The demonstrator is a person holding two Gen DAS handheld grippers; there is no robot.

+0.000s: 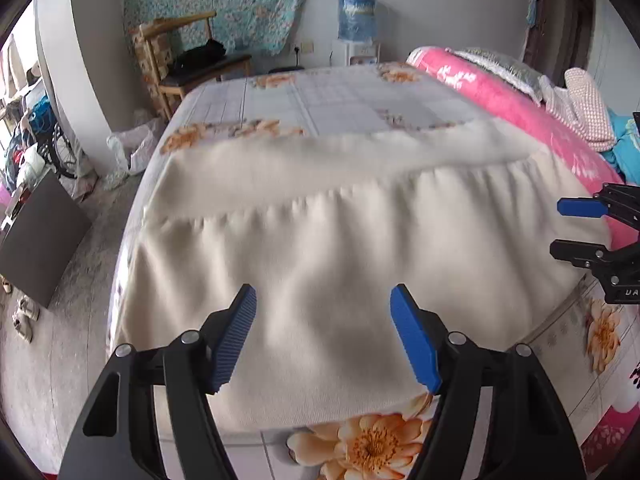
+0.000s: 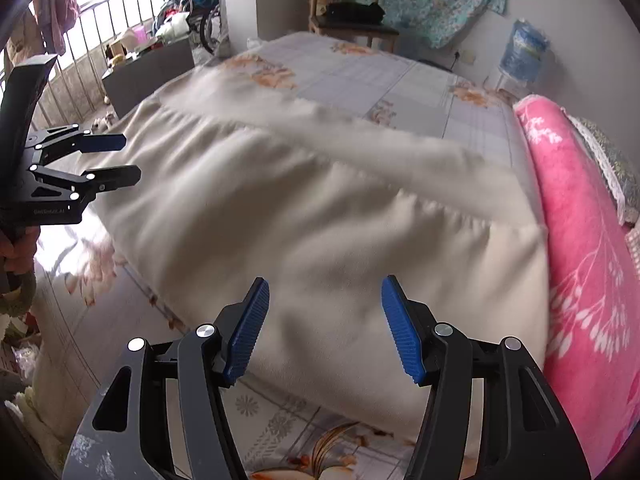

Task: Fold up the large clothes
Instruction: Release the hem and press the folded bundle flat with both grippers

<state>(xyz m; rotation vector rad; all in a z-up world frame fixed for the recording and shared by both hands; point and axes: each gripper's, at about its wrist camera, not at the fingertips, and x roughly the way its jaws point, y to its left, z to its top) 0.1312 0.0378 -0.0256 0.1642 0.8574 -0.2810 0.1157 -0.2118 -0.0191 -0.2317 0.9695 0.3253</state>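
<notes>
A large cream-white garment (image 1: 340, 240) lies spread flat on the bed, with a gathered seam running across it. It also shows in the right wrist view (image 2: 320, 208). My left gripper (image 1: 324, 300) is open and empty, hovering above the garment's near edge. My right gripper (image 2: 325, 292) is open and empty, above the garment's near right part beside the pink blanket. Each gripper shows in the other's view: the right one at the right edge (image 1: 560, 226), the left one at the left edge (image 2: 132, 156), both with jaws apart.
The bed has a floral checked sheet (image 1: 340, 96). A rolled pink blanket (image 2: 588, 260) lies along the bed's right side. A wooden chair (image 1: 188, 64) and a water dispenser (image 1: 356, 20) stand by the far wall. A grey box (image 1: 40, 240) stands on the floor left.
</notes>
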